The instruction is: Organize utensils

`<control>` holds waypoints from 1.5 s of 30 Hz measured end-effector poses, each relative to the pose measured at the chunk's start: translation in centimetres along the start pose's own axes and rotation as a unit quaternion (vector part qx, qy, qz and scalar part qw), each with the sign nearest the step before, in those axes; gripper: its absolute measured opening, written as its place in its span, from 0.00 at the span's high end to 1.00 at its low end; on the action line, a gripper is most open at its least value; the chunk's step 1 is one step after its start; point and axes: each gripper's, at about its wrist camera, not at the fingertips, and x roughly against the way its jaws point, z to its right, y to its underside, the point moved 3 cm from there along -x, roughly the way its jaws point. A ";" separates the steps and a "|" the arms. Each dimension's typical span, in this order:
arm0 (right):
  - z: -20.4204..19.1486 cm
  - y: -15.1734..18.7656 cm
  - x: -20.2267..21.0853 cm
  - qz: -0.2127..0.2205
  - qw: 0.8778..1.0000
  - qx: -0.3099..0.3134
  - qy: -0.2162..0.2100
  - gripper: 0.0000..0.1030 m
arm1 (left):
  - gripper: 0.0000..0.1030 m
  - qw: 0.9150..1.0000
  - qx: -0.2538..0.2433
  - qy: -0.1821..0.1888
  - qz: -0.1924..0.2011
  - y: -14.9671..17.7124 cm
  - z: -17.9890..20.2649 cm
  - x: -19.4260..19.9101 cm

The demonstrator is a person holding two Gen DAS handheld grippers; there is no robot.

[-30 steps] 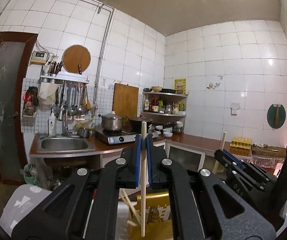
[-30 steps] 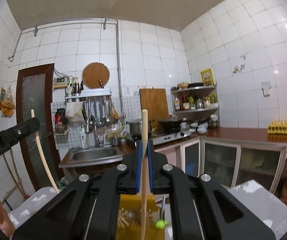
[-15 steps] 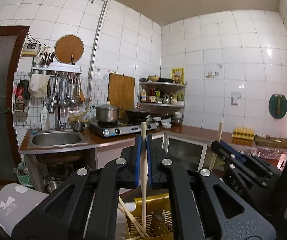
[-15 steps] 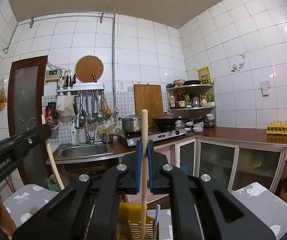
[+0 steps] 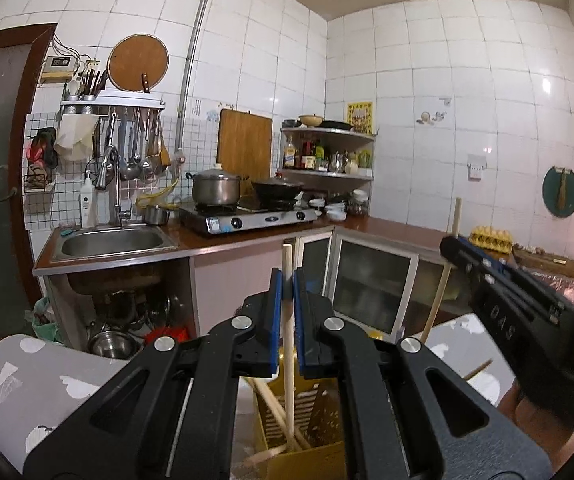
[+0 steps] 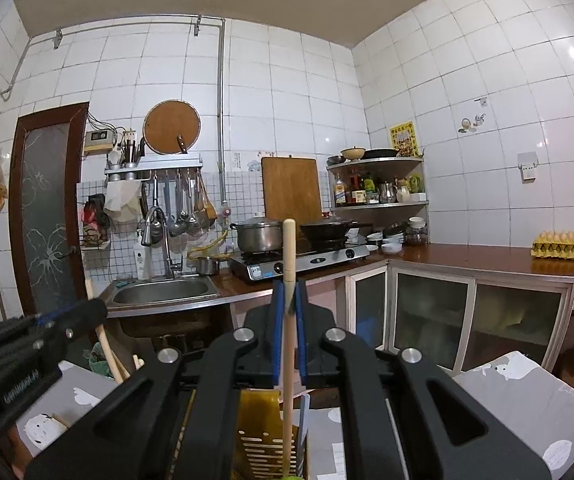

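The left hand-held gripper [image 5: 287, 280] clamped one upright pale wooden chopstick [image 5: 288, 340]; the right hand-held gripper [image 6: 288, 294] clamped another [image 6: 289, 320]. Both chopsticks' lower ends reached into the slotted yellow plastic utensil holder [image 6: 257, 432].

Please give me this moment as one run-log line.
left gripper: shut on chopstick | right gripper: shut on second chopstick | both upright, lower ends in yellow holder
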 end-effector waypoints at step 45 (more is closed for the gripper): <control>-0.1 8.3 19.0 -0.134 0.990 0.037 0.002 0.04 | 0.05 0.995 0.020 -0.090 -0.043 7.0 -4.1 20.6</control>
